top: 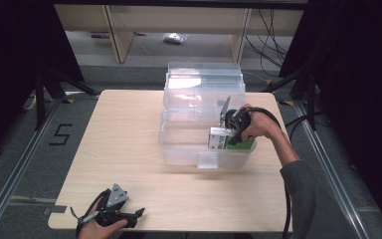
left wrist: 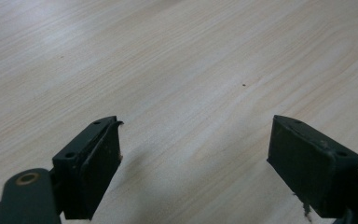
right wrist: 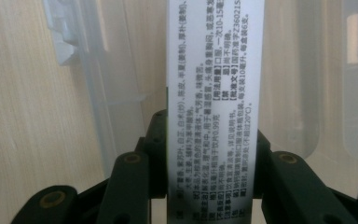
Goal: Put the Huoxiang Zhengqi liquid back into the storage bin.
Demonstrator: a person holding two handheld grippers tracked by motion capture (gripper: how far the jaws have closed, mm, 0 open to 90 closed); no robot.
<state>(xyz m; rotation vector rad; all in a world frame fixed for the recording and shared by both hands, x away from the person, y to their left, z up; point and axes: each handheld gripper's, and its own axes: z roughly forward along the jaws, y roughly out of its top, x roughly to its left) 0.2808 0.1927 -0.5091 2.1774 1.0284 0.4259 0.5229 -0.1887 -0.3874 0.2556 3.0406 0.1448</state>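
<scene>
Nearest me, my left tongs [top: 142, 212] rest at the near edge of the counter [top: 124, 139], spread wide with nothing between the jaws. My right tongs [right wrist: 210, 186] are pinched on the narrow faces of a white-and-green printed carton [right wrist: 214, 93], holding it inside the clear plastic bin [top: 179, 154] with its lid swung back. I judge the carton light and thin-walled, stiff at its edges but easy to dent, so a modest squeeze there suits it.
</scene>
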